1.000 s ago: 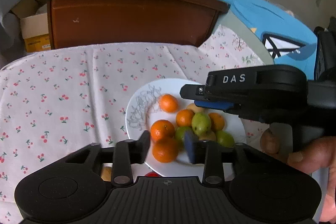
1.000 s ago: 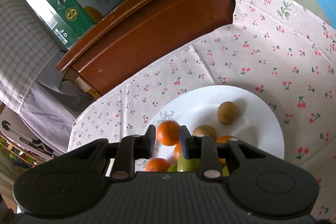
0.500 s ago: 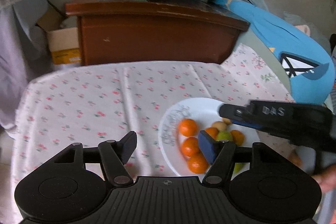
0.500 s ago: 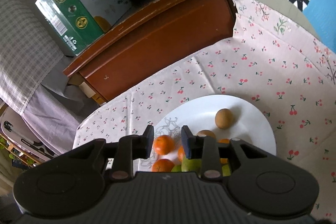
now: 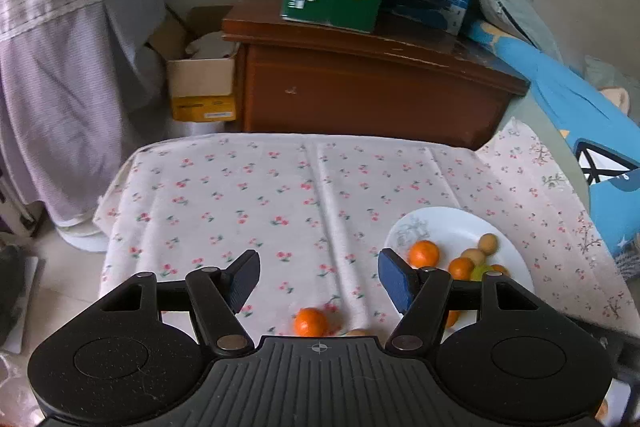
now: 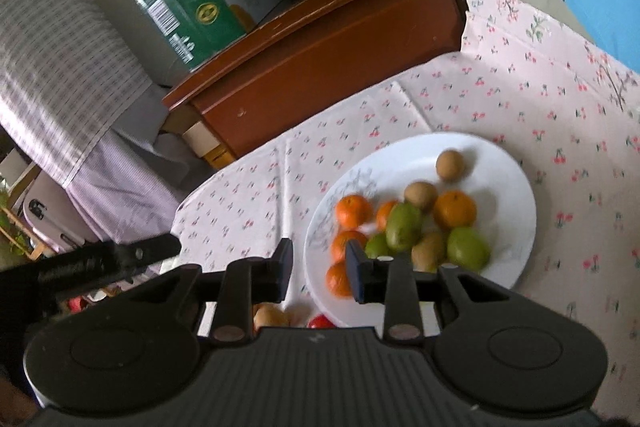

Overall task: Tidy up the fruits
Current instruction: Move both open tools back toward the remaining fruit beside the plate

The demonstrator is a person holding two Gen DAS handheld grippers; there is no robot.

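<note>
Fruit pile (image 6: 404,223) trails diagonally across plate (image 6: 516,187).

A cherry-print tablecloth (image 5: 280,195) carries a white plate (image 6: 500,167) and loose orange (image 5: 310,321).

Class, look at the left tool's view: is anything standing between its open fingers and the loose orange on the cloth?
Nothing visible does. The left tool is open and empty, and the loose orange lies on bare tablecloth just below the gap.
</note>
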